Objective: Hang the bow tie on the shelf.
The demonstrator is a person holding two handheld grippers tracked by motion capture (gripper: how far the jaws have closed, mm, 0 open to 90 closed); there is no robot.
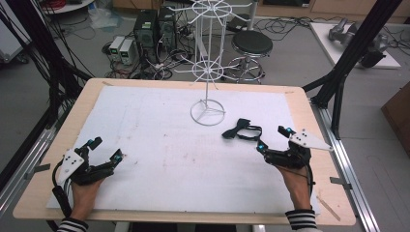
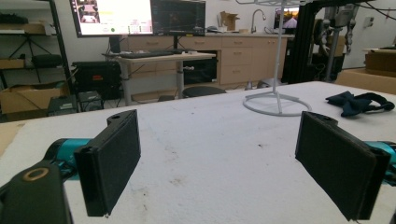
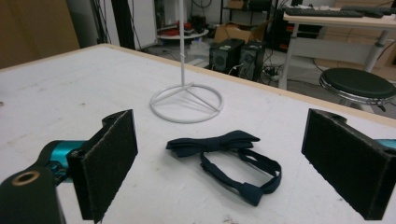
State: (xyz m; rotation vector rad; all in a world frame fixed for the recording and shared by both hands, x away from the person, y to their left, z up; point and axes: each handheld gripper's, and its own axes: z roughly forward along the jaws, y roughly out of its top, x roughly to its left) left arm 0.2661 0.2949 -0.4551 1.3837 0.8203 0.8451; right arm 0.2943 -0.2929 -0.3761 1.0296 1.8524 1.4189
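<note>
bow tie (image 3: pixel 219 156) lies flat on the bench (image 1: pixel 169 159), just ahead of the right gripper (image 1: pixel 273 139), jaws spread wide and empty. its long axis runs across the jaw gap. left gripper (image 1: pixel 105 149), also spread, is well apart.

Even, soft room light falls on my white table (image 1: pixel 159 145), shadows faint, my near jaws slightly blurred, the backgrounds softer.
</note>
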